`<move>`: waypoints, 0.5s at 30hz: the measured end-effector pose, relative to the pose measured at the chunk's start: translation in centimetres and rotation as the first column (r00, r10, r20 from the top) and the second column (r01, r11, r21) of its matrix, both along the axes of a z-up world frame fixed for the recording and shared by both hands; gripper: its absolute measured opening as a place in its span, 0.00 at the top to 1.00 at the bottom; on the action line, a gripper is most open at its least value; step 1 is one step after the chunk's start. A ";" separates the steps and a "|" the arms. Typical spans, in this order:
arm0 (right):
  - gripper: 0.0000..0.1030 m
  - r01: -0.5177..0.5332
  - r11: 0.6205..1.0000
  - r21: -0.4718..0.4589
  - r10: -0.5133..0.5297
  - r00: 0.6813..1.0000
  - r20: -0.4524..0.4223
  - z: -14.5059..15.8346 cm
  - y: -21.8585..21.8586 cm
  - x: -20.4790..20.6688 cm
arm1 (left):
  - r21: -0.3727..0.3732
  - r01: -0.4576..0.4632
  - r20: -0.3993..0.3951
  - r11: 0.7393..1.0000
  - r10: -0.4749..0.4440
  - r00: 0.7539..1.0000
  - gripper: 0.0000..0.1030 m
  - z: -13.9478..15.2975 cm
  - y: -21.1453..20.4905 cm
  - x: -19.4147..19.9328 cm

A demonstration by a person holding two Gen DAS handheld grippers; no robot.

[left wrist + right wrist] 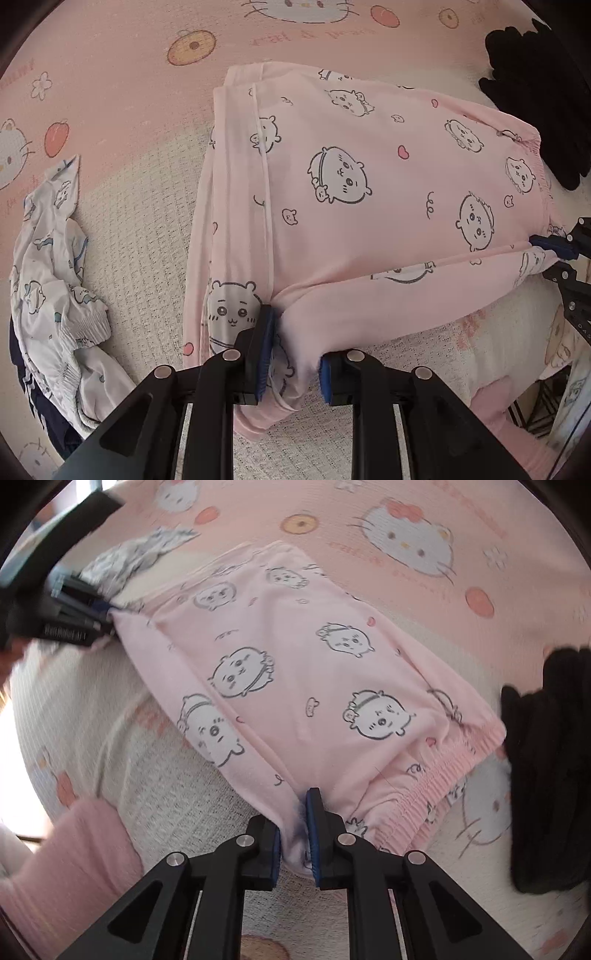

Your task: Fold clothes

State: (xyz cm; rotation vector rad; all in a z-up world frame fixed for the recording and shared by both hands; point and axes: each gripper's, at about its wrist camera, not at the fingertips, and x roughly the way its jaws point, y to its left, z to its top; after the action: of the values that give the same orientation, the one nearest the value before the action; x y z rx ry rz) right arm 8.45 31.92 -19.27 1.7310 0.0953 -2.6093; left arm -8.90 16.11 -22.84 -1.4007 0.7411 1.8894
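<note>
From the left wrist camera, pink pyjama trousers printed with white cartoon animal faces lie folded across a bedspread that is pink at the far side and cream and textured nearer the camera, with cat faces and fruit printed on it. The left gripper has its blue-padded fingers closed narrowly on a bunched fold at the trousers' near edge, the cloth pinched between them. At the right edge of this view the right gripper grips the trousers close to the gathered elastic waistband. A crumpled white printed garment lies well apart to the left on the bedspread, and a black garment sits at the upper right, just beyond the waistband. From the right wrist camera, the same trousers stretch away up and to the left, waistband to the right. The right gripper's fingers are nearly together, clamping a pinch of pink cloth just beside the waistband. The left gripper appears blurred at the upper left, holding the trousers' far corner. The black garment lies at the right, near the waistband. A pink sleeve shows at the lower left.
</note>
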 end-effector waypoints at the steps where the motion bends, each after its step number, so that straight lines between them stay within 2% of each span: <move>1: 0.88 0.024 0.999 -0.034 -0.024 1.000 -0.001 0.0 0.4 0.0 | -0.002 -0.019 0.001 1.000 0.019 1.000 0.82 0.0 0.0 0.0; 5: 0.88 0.118 0.979 -0.165 -0.120 0.993 0.001 0.2 2.2 -0.1 | -0.033 -0.075 -0.006 0.997 0.075 0.997 0.82 0.0 0.1 0.0; 8: 0.89 0.155 0.967 -0.202 -0.160 0.987 -0.010 0.6 2.9 0.1 | 0.010 -0.115 -0.030 0.993 0.116 0.993 0.82 0.7 0.1 0.0; 11: 0.90 0.169 0.955 -0.243 -0.181 0.983 -0.029 1.3 4.1 -0.3 | 0.066 -0.104 -0.058 0.992 0.108 0.993 0.83 2.0 -0.1 0.0; 15: 0.90 0.209 0.933 -0.292 -0.226 0.974 -0.024 1.8 5.7 -1.1 | 0.078 -0.049 -0.115 0.996 0.058 0.992 0.84 4.2 2.4 -2.8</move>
State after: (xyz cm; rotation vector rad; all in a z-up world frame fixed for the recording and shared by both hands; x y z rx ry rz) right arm 7.31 37.62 -17.51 1.6483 -0.4815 -2.6507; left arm -11.70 18.55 -18.67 -1.2839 0.6874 2.0339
